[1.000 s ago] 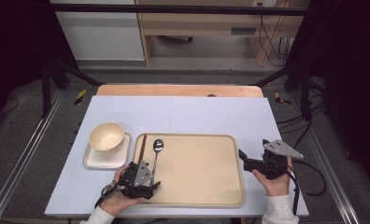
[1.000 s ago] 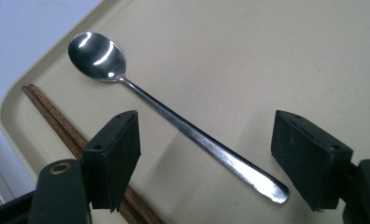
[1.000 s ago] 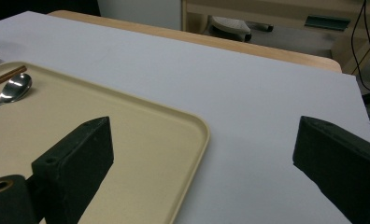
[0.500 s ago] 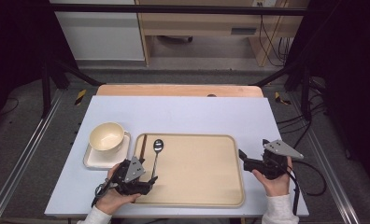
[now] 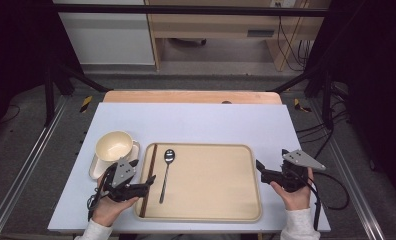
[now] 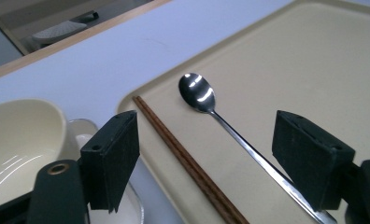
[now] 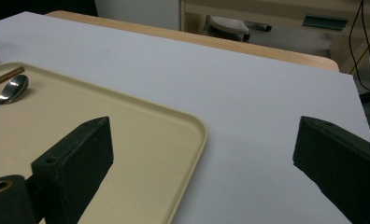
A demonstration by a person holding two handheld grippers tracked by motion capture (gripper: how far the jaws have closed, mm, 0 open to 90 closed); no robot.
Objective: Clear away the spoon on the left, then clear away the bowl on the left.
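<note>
From the high view I count one beige tray (image 5: 206, 200), one spoon (image 5: 166, 172), one pair of brown chopsticks (image 5: 148, 180), one cream bowl (image 5: 113, 145) sitting on one pale square plate (image 5: 94, 169), and two grippers. The tray lies in the lower middle of the frame; in it the chopsticks run along its left rim and the spoon lies just to their right, bowl end toward the top of the frame. The cream bowl looks empty to me. My left gripper (image 5: 147, 181) sits at the lower left, over the tray's left edge near the chopsticks, jaws spread and nothing between them. My right gripper (image 5: 259, 167) is at the lower right, just off the tray's right rim over the white table (image 5: 196, 125), also released and holding nothing. In the left gripper view, the left gripper's (image 6: 206, 163) two black jaws stand wide apart at the bottom of the frame; the chopsticks (image 6: 188, 161) and the spoon (image 6: 198, 93) run diagonally through the gap below them, touched by neither pad as far as I can see. The bowl (image 6: 22, 140) fills the lower left. In the right gripper view, the right gripper (image 7: 202, 163) is wide open above the tray's corner (image 7: 192, 126), with the spoon (image 7: 12, 91) at the far left of the frame.
</note>
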